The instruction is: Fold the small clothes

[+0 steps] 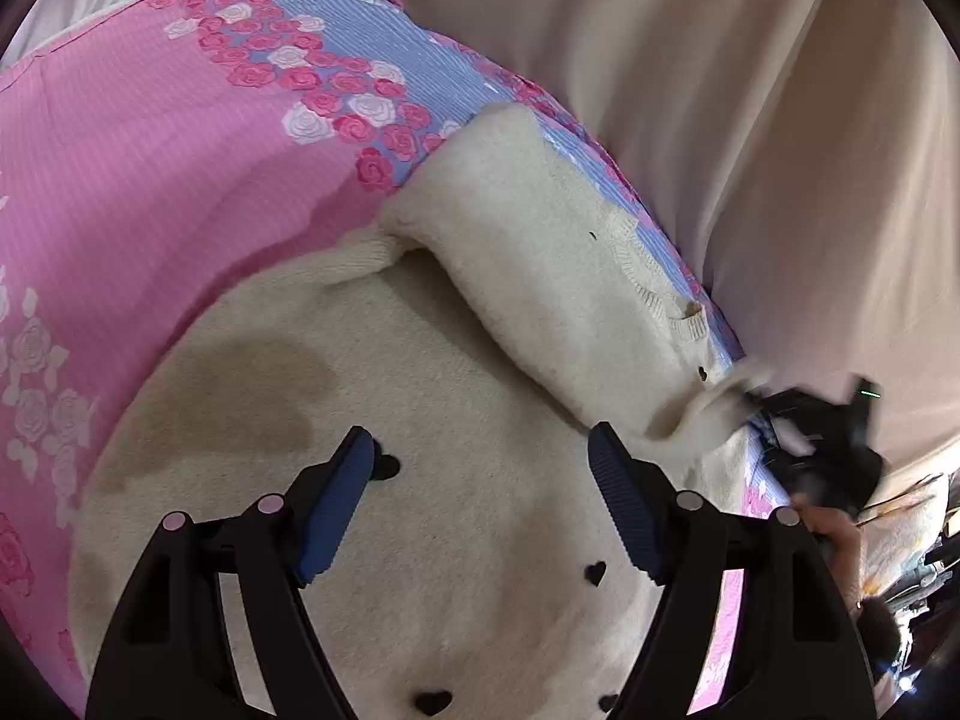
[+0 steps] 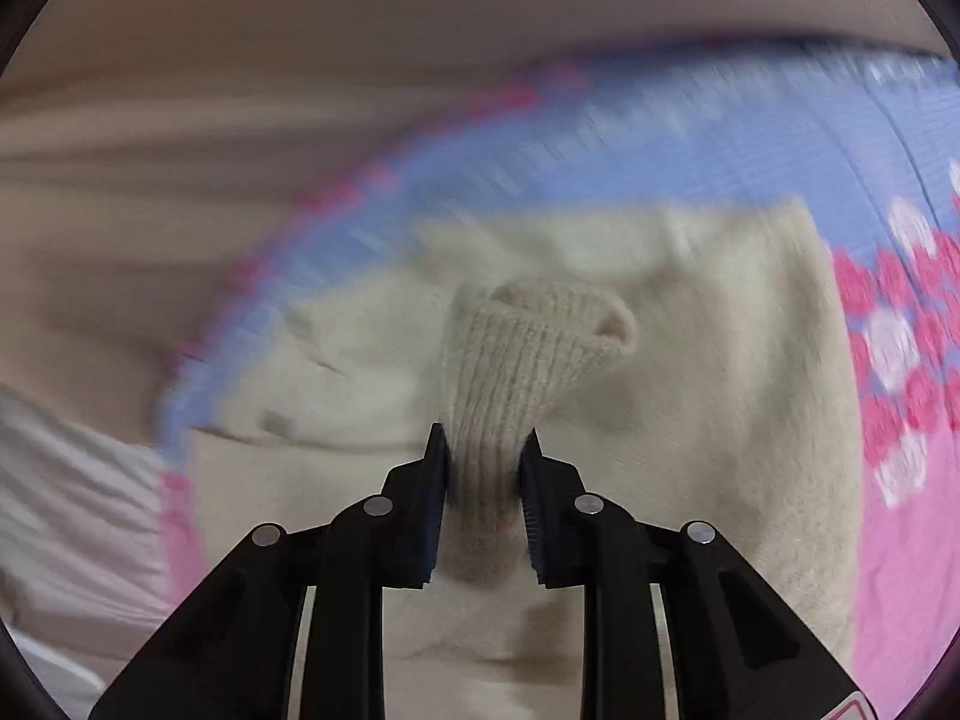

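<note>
A cream knitted cardigan (image 1: 456, 420) with small black heart buttons (image 1: 595, 571) lies on a pink and blue rose-print bedspread (image 1: 150, 180). One sleeve (image 1: 540, 264) is folded across its upper part. My left gripper (image 1: 480, 450) is open and empty just above the cardigan's body. My right gripper (image 2: 483, 450) is shut on the ribbed cuff (image 2: 528, 348) of the other sleeve and holds it above the cardigan (image 2: 750, 390). The right gripper (image 1: 816, 438) also shows in the left wrist view at the cardigan's right edge, blurred.
Beige sheets (image 1: 720, 120) lie crumpled beyond the bedspread's far edge. White fabric (image 2: 66, 510) shows at the lower left of the right wrist view. Cluttered items (image 1: 912, 540) sit off the bed at the far right.
</note>
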`<state>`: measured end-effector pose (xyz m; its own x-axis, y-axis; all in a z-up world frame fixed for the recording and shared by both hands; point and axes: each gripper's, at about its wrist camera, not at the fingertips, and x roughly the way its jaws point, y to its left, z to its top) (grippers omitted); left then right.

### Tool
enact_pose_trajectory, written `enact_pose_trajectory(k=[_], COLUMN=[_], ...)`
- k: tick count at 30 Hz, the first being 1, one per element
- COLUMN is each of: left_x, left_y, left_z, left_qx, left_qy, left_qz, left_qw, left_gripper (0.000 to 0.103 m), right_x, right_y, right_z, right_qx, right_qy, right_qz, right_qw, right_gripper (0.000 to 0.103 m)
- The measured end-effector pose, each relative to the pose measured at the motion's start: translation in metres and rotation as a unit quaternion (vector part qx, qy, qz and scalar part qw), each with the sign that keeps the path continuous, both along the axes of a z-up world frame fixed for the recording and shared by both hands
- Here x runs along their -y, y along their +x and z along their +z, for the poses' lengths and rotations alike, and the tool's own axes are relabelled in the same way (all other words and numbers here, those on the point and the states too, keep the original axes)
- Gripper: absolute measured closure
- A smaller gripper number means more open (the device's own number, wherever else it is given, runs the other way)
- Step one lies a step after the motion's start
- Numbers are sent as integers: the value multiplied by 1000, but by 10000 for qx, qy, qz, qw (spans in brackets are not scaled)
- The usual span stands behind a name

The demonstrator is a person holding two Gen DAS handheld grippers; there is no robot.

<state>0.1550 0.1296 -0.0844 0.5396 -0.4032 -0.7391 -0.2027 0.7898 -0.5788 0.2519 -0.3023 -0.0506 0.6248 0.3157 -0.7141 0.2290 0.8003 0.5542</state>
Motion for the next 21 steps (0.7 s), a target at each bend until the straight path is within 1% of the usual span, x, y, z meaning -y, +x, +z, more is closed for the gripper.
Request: enact_pose_trajectory(k=[1, 2, 3, 4, 5, 7, 10, 13, 15, 16, 17, 19, 20, 21], left_x=[-1, 0, 0, 1, 2, 4, 7, 5, 2, 1, 0, 1, 1, 2], left_y=[-1, 0, 1, 3, 4, 9, 17, 30, 36, 37, 39, 39, 39, 39], left_z=[-1, -3, -5, -8, -10, -13, -15, -16, -16, -14, -13, -8, -7, -7], left_qx=[13, 11, -15, -46, -76, -118, -105, -139, -180, -168, -140, -52, -40, -36], left_qy=[-8, -5, 4, -24, -46, -103, -56, -192, -343, -389, -390, -337, -331, -330], left_qz=[-28, -44, -50, -56, -54, -43, -20, 122, 236, 280, 314, 323, 316, 305], left_qw=[10000, 10000, 10000, 10000, 9999, 9999, 9999, 9996, 9990, 9987, 9986, 9989, 9989, 9990], left_gripper=[31, 31, 31, 31, 31, 31, 30, 30, 30, 30, 30, 28, 27, 26], right_x=[8, 16, 29, 36, 47, 55, 46, 32, 23, 19, 11, 0, -4, -9], right_y=[-10, -20, -30, -36, -48, -71, -79, -61, -38, -26, -18, 7, 19, 27], right_z=[5, 3, -11, -22, -35, -38, -32, -29, -28, -28, -29, -43, -53, -62], right_qx=[102, 17, -513, -868, -1106, -938, -777, -746, -837, -937, -1105, -1869, -2219, -2388], right_qy=[-194, -471, -979, -1126, -869, -247, 33, 344, 421, 409, 292, -202, -358, -568], right_qz=[-82, -254, -569, -725, -814, -1028, -1070, -963, -1078, -1154, -1223, -1259, -1210, -1195], right_qw=[9997, 9986, 9922, 9872, 9867, 9900, 9912, 9920, 9897, 9880, 9859, 9741, 9669, 9620], right_gripper=[76, 66, 40, 36, 36, 36, 36, 36, 36, 36, 36, 36, 36, 36])
